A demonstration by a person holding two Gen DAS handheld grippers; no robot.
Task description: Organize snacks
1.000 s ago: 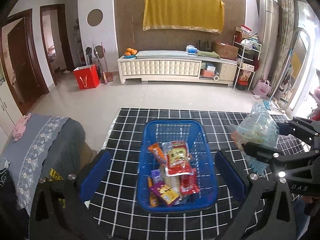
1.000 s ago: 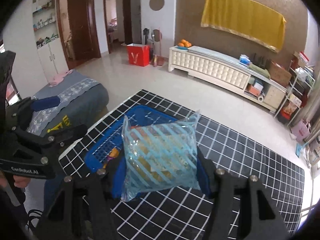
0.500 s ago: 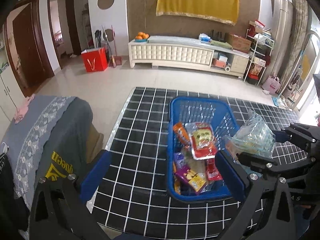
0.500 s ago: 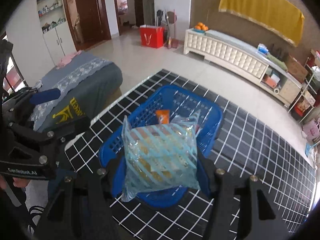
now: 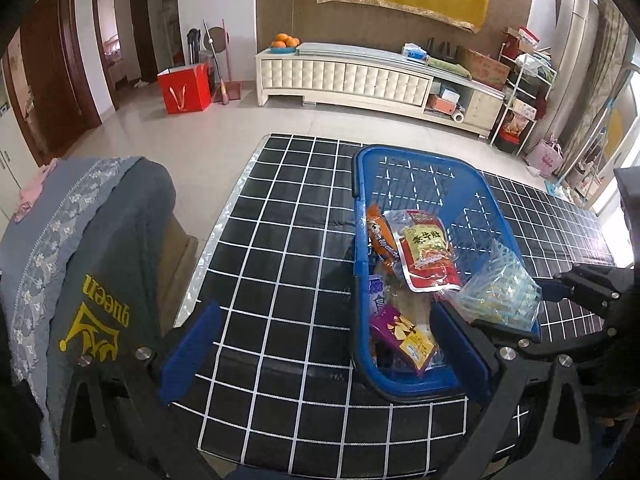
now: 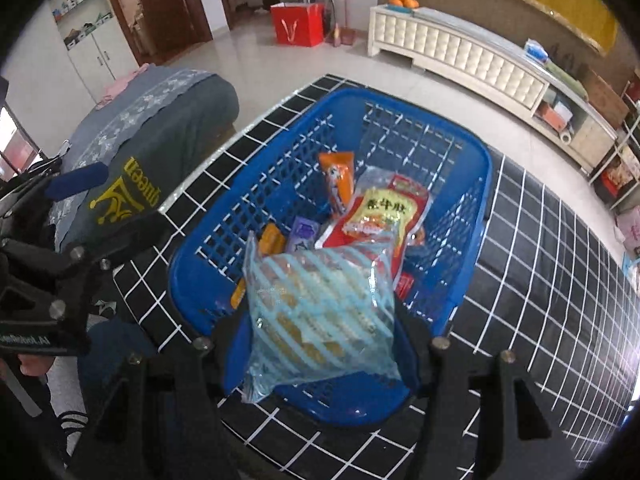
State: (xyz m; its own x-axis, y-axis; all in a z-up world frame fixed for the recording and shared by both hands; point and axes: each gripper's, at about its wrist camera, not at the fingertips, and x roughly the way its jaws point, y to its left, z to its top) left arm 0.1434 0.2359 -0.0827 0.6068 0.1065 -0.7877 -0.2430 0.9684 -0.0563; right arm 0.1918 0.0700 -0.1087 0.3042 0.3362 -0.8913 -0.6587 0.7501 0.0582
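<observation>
Black-and-white grid tablecloth (image 6: 560, 280) carries the blue perforated plastic basket (image 6: 476, 152) at frame centre; right gripper (image 6: 320, 344) pinches the blue-striped clear snack bag (image 6: 320, 312) above its near rim, so lower clear of the red-and-yellow sachet (image 6: 380, 216) before parting; left gripper (image 5: 320, 344) spread, idle.

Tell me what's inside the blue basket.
The blue basket holds an orange packet, a red-and-yellow pouch and a purple packet. The striped bag covers whatever lies beneath it.
</observation>
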